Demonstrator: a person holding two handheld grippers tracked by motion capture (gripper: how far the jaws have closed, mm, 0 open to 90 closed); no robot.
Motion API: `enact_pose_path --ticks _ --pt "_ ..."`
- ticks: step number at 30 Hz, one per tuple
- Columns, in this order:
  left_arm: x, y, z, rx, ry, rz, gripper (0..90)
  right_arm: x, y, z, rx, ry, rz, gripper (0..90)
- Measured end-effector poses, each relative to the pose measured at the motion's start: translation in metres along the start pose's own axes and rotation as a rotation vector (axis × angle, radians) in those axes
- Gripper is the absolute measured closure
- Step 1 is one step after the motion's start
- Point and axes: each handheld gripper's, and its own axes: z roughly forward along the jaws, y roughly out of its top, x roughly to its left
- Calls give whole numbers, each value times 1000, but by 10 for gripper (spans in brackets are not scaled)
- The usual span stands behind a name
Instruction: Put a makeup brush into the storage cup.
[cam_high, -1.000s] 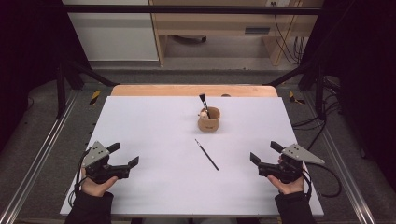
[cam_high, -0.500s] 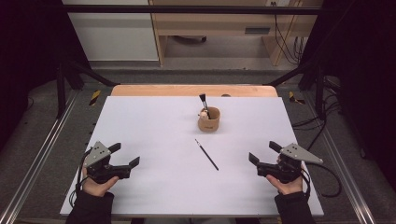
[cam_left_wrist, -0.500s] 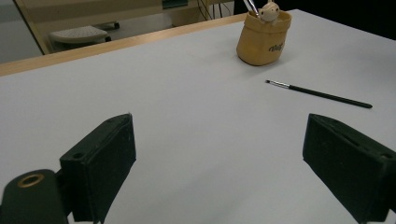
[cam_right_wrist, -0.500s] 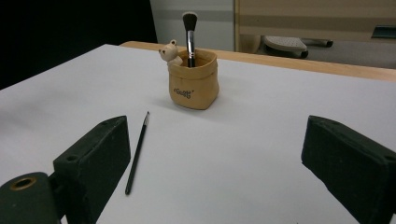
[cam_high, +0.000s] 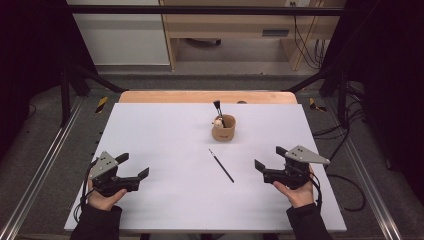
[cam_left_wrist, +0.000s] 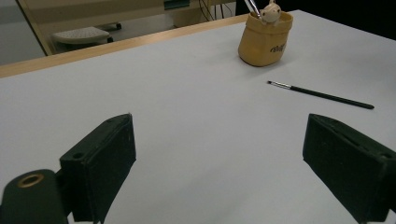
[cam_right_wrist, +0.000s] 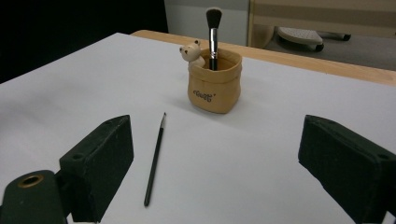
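A tan fabric pot (cam_high: 223, 131) with a small bear figure stands at the table's middle back, and a black-tipped makeup brush (cam_high: 218, 106) stands upright in it. A thin black brush (cam_high: 221, 165) lies flat on the white tabletop (cam_high: 165, 135) in front of the pot. My left gripper (cam_high: 133, 166) rests open at the near left, and in its own view, left gripper (cam_left_wrist: 219, 172), the pot (cam_left_wrist: 265, 39) and thin brush (cam_left_wrist: 322, 94) lie far ahead. My right gripper (cam_high: 270, 157) is open, just right of the thin brush (cam_right_wrist: 155, 158), facing the pot (cam_right_wrist: 215, 88).
A wooden strip (cam_high: 207, 96) edges the table's far side. Metal frame rails (cam_high: 42, 165) run along both sides, and cables (cam_high: 345, 180) trail on the floor at the right. A desk (cam_high: 225, 30) stands beyond the table.
My right gripper has shifted a little left and forward, closer to the thin brush. The left gripper has stayed about where it was.
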Motion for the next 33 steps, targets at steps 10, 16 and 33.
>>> enact_pose_path --ticks 10,16,33 --pt "0 0 0 0 -1 -2 89 15 28 29 41 32 -35 122" --pt "-1 0 1 5 -6 2 89 21 40 45 80 40 -50 126" --pt "0 0 1 5 -10 0 88 34 52 93 215 38 -103 136"
